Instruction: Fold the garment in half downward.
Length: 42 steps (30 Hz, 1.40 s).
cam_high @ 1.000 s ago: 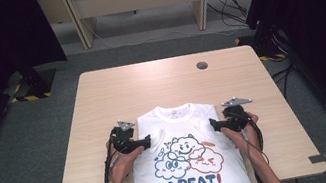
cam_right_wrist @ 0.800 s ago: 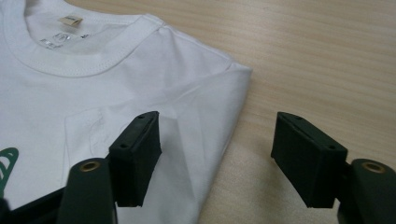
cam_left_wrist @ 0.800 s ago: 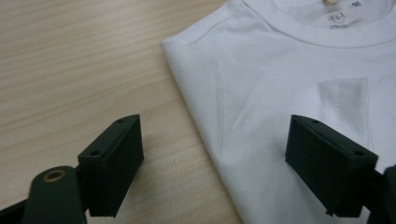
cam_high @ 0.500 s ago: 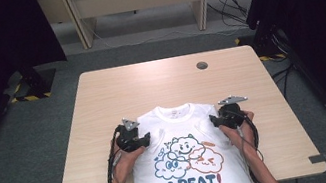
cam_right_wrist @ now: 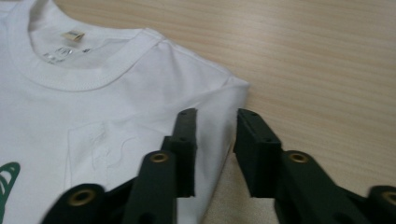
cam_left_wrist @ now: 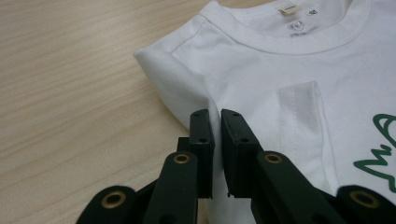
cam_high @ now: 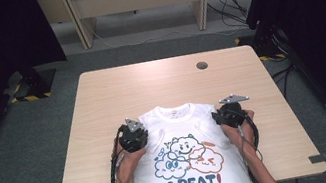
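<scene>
Pale wooden tabletop (cam_high: 116, 94); folded white cotton "GREAT!" T-shirt (cam_high: 187, 168), soft, light, floppy. Left claw (cam_left_wrist: 215, 122) pinching its shoulder fold; right claw (cam_right_wrist: 215, 122) closing around opposite shoulder edge, not yet pinched.

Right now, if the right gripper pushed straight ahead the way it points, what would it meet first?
Most likely the folded shoulder edge of the white T-shirt, which already lies between the right gripper jaws; beyond it, bare table.

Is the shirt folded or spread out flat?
Partly folded: the shirt has both sleeves tucked in, so its sides run straight; the body lies flat, print up.
</scene>
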Motion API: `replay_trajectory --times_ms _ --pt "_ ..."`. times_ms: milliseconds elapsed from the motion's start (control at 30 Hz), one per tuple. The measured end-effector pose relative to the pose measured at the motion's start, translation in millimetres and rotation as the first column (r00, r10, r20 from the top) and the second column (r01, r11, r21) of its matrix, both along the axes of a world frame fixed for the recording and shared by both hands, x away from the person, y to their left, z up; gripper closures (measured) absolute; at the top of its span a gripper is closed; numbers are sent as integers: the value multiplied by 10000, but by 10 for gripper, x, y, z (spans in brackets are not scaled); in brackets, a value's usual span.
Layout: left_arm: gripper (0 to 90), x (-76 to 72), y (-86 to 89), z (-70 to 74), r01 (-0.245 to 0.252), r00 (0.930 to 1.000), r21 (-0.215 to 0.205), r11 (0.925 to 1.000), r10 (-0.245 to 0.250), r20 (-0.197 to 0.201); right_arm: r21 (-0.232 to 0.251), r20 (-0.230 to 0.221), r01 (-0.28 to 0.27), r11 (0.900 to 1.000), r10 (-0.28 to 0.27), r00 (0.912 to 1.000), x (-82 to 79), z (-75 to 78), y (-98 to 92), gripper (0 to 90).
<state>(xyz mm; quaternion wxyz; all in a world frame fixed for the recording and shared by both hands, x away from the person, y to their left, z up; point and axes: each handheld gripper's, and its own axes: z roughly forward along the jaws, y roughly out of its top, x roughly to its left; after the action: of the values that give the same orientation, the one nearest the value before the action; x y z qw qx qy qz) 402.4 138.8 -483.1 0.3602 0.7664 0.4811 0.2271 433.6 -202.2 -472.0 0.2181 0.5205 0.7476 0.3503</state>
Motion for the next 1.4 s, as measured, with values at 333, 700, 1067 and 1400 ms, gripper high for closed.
replay_trajectory --times_ms 333,700,1067,1400 --pt "827 -3 1 -4 2 10000 -78 10000 -2 58 97 -385 216 9997 -212 9990 49 -41 5 592" --pt "840 -17 -13 25 7 9998 -99 10000 -5 195 -371 -3 -509 9980 510 9987 31 -28 100 872" --pt "843 29 -18 166 -126 9986 -597 9981 156 507 18 818 -681 9977 678 9943 6 224 83 875" --pt "844 139 -56 452 -298 9928 -1152 9929 427 1117 181 1390 -561 9983 531 9889 72 450 113 876"
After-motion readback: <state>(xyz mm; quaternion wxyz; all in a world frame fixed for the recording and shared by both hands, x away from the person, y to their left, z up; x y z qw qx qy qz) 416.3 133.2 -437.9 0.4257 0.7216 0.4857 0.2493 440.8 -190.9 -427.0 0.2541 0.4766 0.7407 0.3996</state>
